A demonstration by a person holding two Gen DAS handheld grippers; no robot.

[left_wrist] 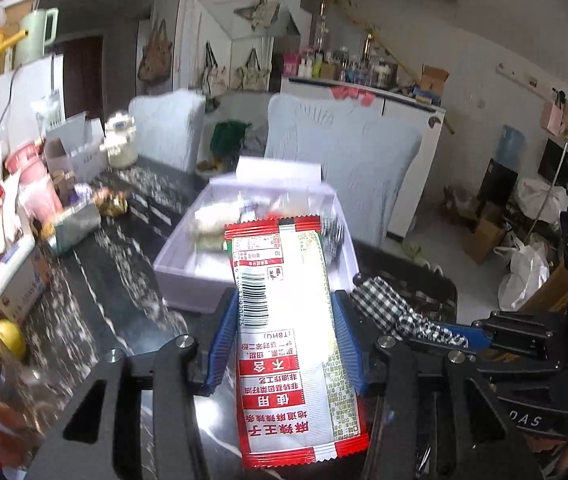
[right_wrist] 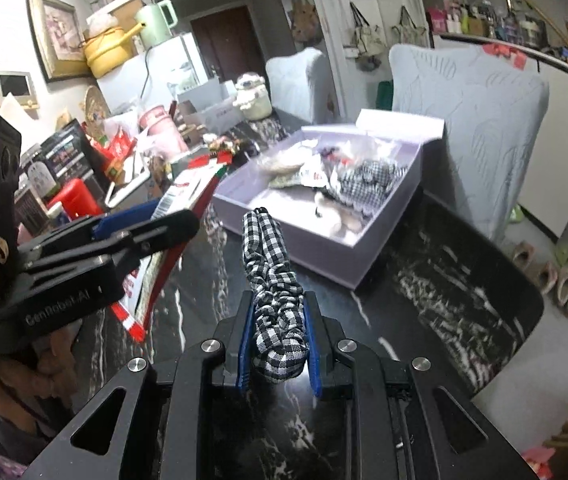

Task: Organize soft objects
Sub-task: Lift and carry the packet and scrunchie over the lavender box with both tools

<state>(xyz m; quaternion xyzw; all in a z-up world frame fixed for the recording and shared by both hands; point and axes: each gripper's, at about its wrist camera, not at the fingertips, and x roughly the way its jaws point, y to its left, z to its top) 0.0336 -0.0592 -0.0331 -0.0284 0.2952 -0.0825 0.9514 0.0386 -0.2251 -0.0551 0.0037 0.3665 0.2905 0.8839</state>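
My left gripper (left_wrist: 279, 312) is shut on a red-and-white snack packet (left_wrist: 292, 336), held above the dark marble table just short of the lilac box (left_wrist: 187, 276). My right gripper (right_wrist: 277, 312) is shut on a black-and-white checked scrunchie (right_wrist: 273, 280), also just short of the box (right_wrist: 324, 248). The box holds several soft things: wrapped snacks (right_wrist: 284, 164) and another checked fabric piece (right_wrist: 368, 184). The right gripper (left_wrist: 444, 336) with the scrunchie (left_wrist: 384, 304) shows in the left wrist view; the left gripper (right_wrist: 151, 216) with the packet (right_wrist: 155, 276) shows in the right wrist view.
The left side of the table (right_wrist: 464, 280) is crowded with boxes, a pink tub (right_wrist: 161, 124) and a red container (right_wrist: 73, 200). A plush toy (right_wrist: 251, 96) sits at the far end. Two covered chairs (right_wrist: 484, 120) stand behind the box. Slippers (right_wrist: 556, 280) lie on the floor.
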